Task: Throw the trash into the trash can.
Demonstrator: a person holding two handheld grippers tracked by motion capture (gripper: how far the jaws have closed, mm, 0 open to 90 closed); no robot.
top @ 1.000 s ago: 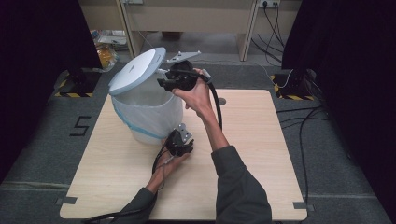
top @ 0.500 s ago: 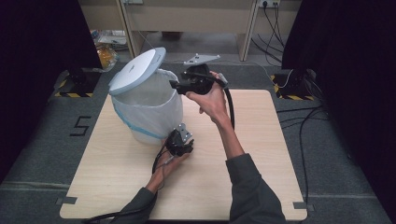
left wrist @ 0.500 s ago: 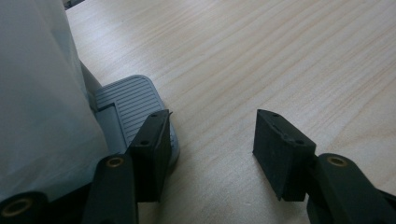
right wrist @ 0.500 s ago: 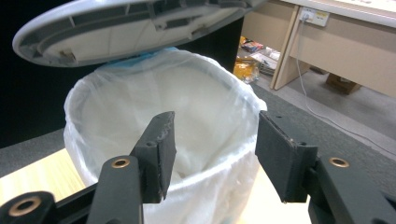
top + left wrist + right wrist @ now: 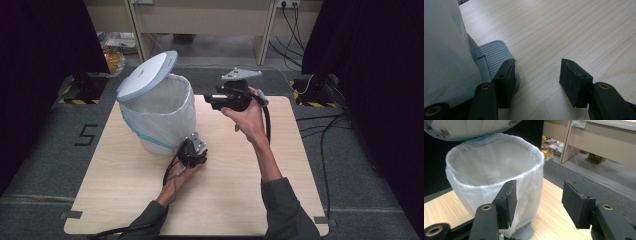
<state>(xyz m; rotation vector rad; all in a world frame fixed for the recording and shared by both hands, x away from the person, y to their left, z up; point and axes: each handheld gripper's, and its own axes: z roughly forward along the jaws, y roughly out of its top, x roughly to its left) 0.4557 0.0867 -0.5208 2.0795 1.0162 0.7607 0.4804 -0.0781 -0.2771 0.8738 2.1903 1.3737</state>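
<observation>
Lined bin (image 5: 160, 117) lid (image 5: 146, 76) up; left tool (image 5: 536, 75) jaw on pedal (image 5: 492, 53).

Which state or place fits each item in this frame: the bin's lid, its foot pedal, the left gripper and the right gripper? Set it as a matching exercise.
Items:
1. pale blue round lid of the white bag-lined pedal bin
2. grey ribbed foot pedal
3. left gripper
4. right gripper

States or places:
A. held in the air beside the bin's rim, fingers open and empty
B. tilted up, bin open
C. low at the bin's base, one of its fingers on the pedal
D. flat at the bin's foot on the light wooden table

Pairs: 1-B, 2-D, 3-C, 4-A
</observation>
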